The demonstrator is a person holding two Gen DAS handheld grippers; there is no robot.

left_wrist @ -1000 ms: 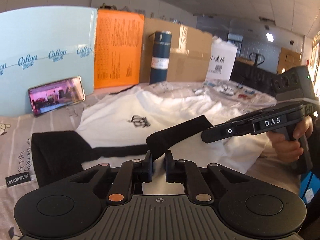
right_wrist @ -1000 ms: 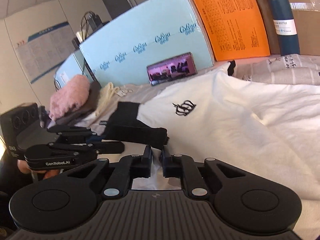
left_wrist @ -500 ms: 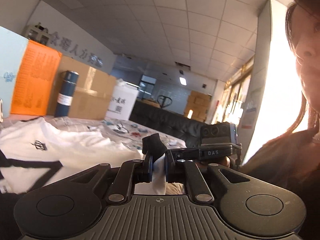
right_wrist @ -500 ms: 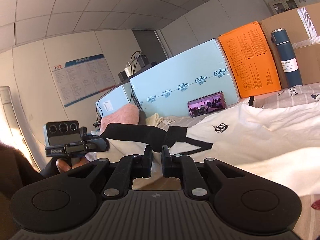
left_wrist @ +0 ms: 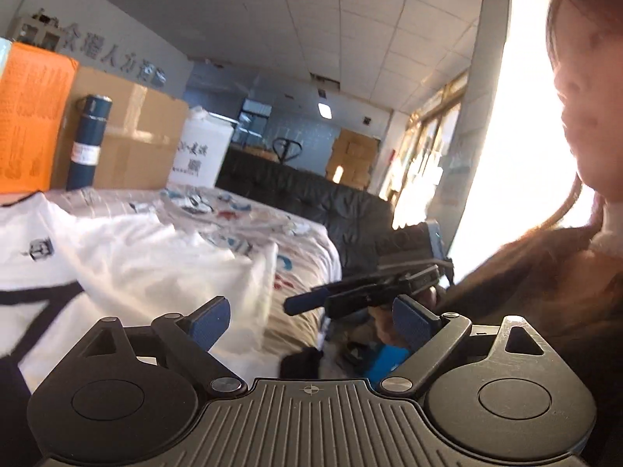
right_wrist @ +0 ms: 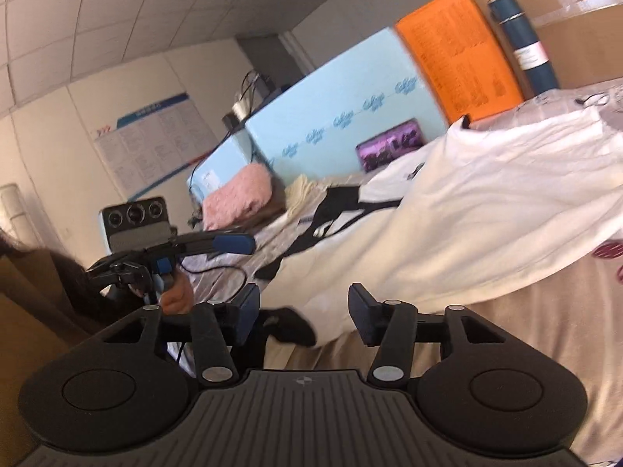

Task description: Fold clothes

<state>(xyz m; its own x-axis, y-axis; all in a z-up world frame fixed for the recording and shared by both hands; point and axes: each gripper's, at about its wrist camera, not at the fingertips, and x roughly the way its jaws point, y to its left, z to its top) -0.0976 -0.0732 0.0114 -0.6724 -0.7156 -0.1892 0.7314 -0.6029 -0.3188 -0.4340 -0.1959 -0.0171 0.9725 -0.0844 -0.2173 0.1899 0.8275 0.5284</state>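
The left gripper [left_wrist: 311,317] has just been opening: its blue-padded fingers [left_wrist: 210,317] stand wide apart with nothing between them. Beyond and to the left of those fingers, the white cotton T-shirt with black sleeve trim and a small black chest logo [left_wrist: 128,249] lies spread on the bed covered by a grey patterned sheet [left_wrist: 288,229], its near edge hanging over the side just past the left finger. Ahead and to the right of the fingers the right gripper [left_wrist: 307,301] shows side-on, held in a hand that is mostly hidden.

In the right wrist view the right gripper [right_wrist: 303,311] has also just been opening; its fingers [right_wrist: 360,313] stand moderately apart and empty. The white T-shirt [right_wrist: 486,210] drapes over the bed edge beyond and to the right of them, and a dark piece of the cloth [right_wrist: 290,325] hangs low between the fingers, touching neither pad as far as the blur allows. To the left, the left gripper [right_wrist: 233,243] hangs beside the bed. Farther back stand a pale blue board [right_wrist: 331,132], an orange sheet [right_wrist: 459,66], a dark blue cylindrical bottle [right_wrist: 523,43] and a pink fluffy bundle [right_wrist: 241,194].
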